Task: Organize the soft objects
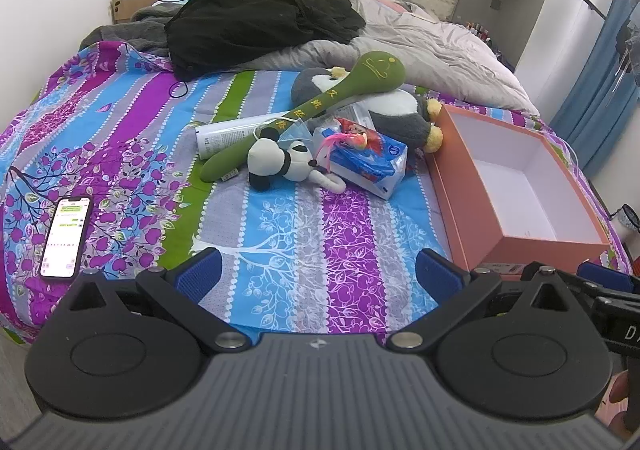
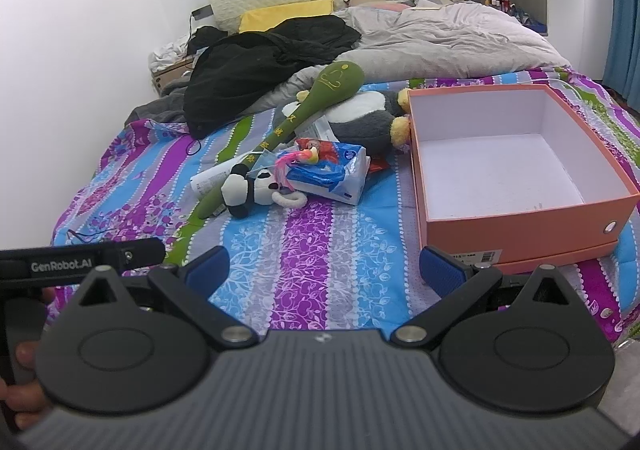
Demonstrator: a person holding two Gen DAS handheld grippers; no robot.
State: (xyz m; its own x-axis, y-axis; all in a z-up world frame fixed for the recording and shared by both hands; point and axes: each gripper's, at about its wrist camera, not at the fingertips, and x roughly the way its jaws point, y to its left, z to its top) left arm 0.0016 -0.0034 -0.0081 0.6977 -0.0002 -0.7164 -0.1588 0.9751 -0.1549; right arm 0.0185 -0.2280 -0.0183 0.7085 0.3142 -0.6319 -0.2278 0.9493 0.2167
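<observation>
- The left gripper (image 1: 318, 270) is held low over the near edge of the bedsheet (image 1: 280, 234), its blue-padded fingers (image 1: 200, 270) spread wide with nothing between them.
- The right gripper (image 2: 324, 270) is likewise held wide apart and empty, just in front of the near wall of the orange box (image 2: 520, 226).
- A heap of soft objects is seen mid-bed, just left of the box, which is open with a bare white inside.
- A small panda plush (image 1: 280, 162) lies on its side at the front of the heap, black limbs toward the grippers.
- A long green plush mallet (image 1: 320, 106), marked with yellow characters, is laid diagonally: the round head points up toward the grey duvet (image 1: 420, 46), the handle down toward the near left.
- A grey-and-white penguin plush (image 1: 396, 110) lies beneath the mallet head, its yellow feet touching the box wall.
- A blue tissue pack (image 1: 372, 162) sits between panda and box, with a pink-tasselled item, hard to make out, on top.
- A white tube (image 1: 236, 132) is partly hidden under the mallet.
- A lit phone (image 1: 66, 238) lies at far left.
</observation>
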